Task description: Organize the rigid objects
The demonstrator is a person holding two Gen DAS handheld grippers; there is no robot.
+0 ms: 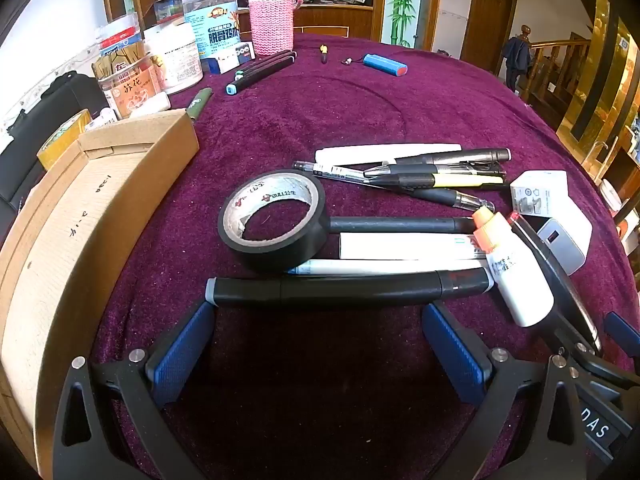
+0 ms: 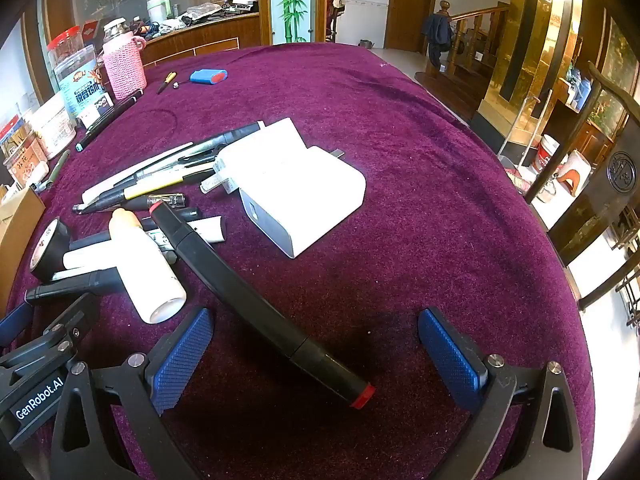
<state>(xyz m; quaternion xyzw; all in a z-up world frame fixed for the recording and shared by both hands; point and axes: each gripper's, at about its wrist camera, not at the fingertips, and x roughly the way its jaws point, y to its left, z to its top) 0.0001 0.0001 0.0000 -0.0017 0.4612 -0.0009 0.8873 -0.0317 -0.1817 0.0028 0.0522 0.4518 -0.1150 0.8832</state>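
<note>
Both hand-held grippers hover with jaws spread wide, grasping nothing. The left gripper faces a black marker lying crosswise mid-table beside the cardboard box; it should straddle the barrel's middle before clenching.

**Purple-clothed bench and its load**

The bench wears a purple velvet cloth; near its middle lie a black tape roll, a heap of pens and markers, a white bottle and a white charger; a cardboard box sits at the left edge; jars and a pink-sleeved bottle stand at the far side, a blue battery lying apart.
</note>
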